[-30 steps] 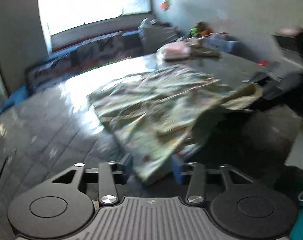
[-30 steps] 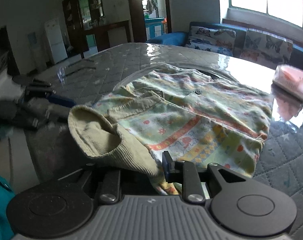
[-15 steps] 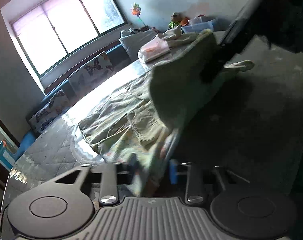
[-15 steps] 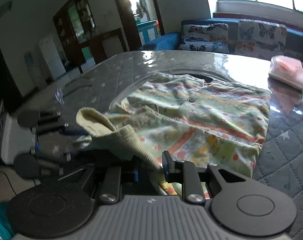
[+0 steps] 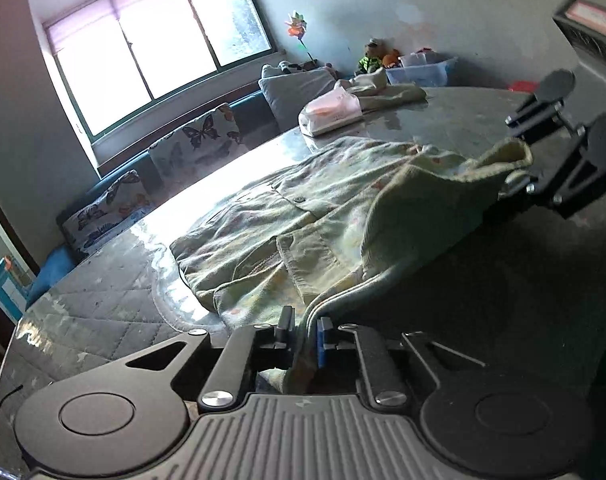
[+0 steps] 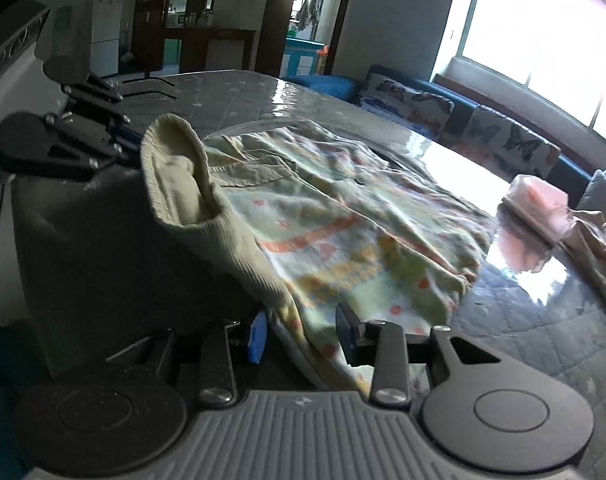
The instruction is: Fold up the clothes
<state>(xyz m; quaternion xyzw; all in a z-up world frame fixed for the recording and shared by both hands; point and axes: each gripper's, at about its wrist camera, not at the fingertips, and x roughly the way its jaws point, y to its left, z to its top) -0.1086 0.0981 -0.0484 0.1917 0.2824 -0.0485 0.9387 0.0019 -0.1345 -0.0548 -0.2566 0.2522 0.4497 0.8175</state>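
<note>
Blue pads line the left gripper (image 5: 305,334), and they stand close together with the ribbed hem of the garment (image 5: 323,216) pinched between them at the near edge of the table (image 5: 103,312). The right gripper (image 6: 301,330) stands wider: cloth runs through the gap between its fingers, but I cannot tell whether the pads press it or only bracket it. In the left wrist view that same right gripper sits at the far right, just beside the sleeve cuff (image 6: 175,176) (a beige ribbed tube, standing up and open).

Outward from the claws, the garment, a pale green buttoned top with orange and yellow print, lies mostly flat across the middle of the glossy quilted table, its near edge raised off the surface between the two grippers. Farther off, at the far end of the table, sit a pink wrapped packet (image 5: 331,112) and another crumpled cloth (image 5: 387,94).

My reading is that a fold of the near edge is in hand, with both grippers at the hem. The next move would call for carrying the held edge evenly over the flat body, keeping both corners level so the cuff does not bunch beneath the fold.
</note>
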